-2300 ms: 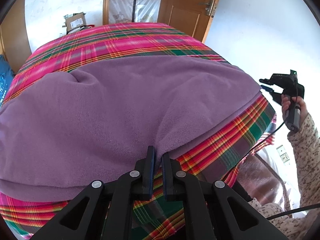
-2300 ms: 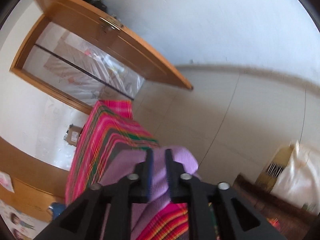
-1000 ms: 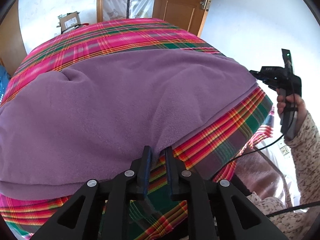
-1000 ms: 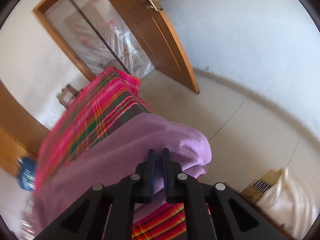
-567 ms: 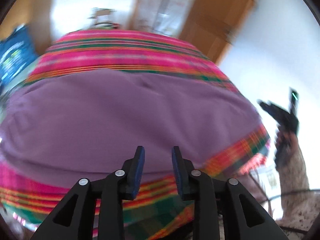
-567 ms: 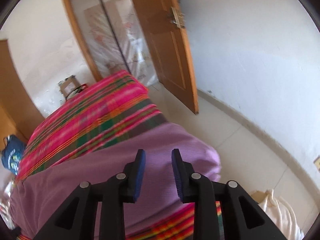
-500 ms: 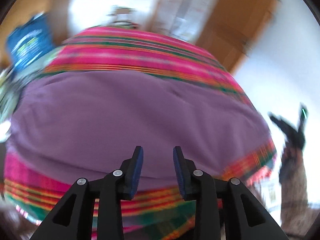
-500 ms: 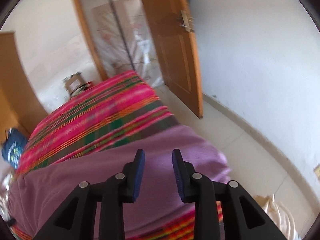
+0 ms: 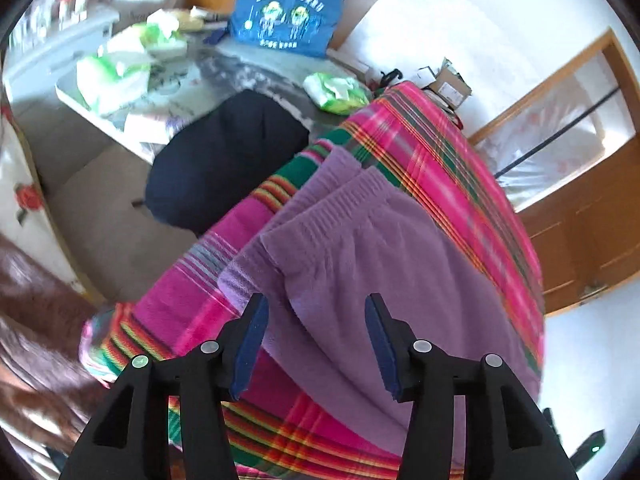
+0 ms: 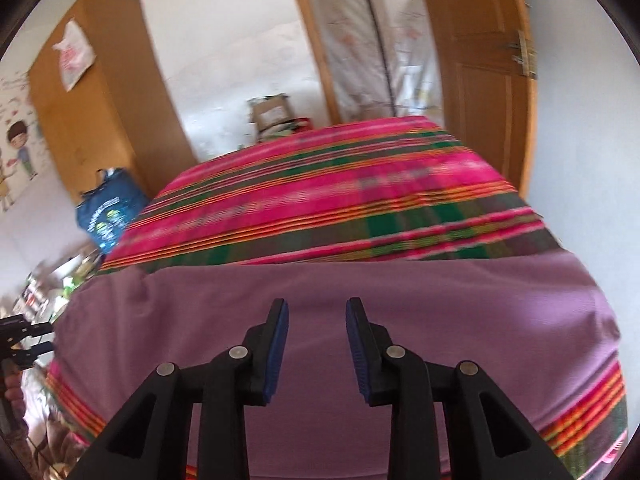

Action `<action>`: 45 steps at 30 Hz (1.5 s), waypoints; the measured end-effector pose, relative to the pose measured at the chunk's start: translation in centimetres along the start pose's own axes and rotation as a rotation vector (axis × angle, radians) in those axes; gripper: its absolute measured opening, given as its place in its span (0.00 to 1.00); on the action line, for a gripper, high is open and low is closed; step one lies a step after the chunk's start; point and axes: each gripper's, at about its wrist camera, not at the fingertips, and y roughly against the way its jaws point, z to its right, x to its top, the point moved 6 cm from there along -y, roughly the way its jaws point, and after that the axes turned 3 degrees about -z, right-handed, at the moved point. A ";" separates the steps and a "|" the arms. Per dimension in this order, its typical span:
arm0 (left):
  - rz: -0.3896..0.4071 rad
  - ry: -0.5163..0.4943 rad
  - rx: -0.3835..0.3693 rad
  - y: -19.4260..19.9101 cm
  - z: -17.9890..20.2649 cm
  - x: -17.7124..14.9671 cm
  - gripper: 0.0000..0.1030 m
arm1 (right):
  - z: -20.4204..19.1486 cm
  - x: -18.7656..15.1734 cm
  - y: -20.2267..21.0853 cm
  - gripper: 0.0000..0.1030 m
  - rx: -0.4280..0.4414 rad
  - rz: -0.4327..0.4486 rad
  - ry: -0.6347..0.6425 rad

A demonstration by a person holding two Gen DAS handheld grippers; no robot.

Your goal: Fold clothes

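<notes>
A purple fleece garment point(image 9: 392, 256) lies folded across the near part of a pink plaid bed cover point(image 9: 448, 152), its ribbed band end at the bed's left corner. My left gripper point(image 9: 314, 312) hovers open above that end, holding nothing. In the right wrist view the same purple garment point(image 10: 400, 292) spreads flat over the plaid bed cover point(image 10: 320, 200). Above its near half, my right gripper point(image 10: 317, 316) is open and empty. The left gripper point(image 10: 24, 340) shows at the far left edge.
Left of the bed stand a dark chair point(image 9: 224, 156) and a cluttered white table point(image 9: 120, 60) with green bags and a blue bag point(image 9: 288, 4). A wooden wardrobe point(image 10: 100, 96) and an open door point(image 10: 488, 72) stand beyond the bed.
Both grippers let go of the purple garment and opened. The left gripper swung left toward the garment's ribbed end, now seeing the table and chair. The right gripper turned to face across the bed.
</notes>
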 end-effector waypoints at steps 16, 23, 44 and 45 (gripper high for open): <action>0.008 0.158 -0.125 -1.5 -0.3 2.1 0.12 | -6.3 -1.0 -2.0 0.32 0.088 -0.056 0.072; 0.064 0.190 -0.191 1.3 -1.1 2.1 0.06 | -7.9 -0.6 -2.3 0.32 0.111 -0.062 0.078; 0.045 0.217 -0.078 0.6 -4.7 0.5 0.07 | -12.4 -5.2 -3.4 0.32 0.200 -0.225 0.250; 0.040 0.216 -0.077 0.6 -4.7 0.5 0.08 | -12.5 -5.4 -3.4 0.32 0.200 -0.234 0.267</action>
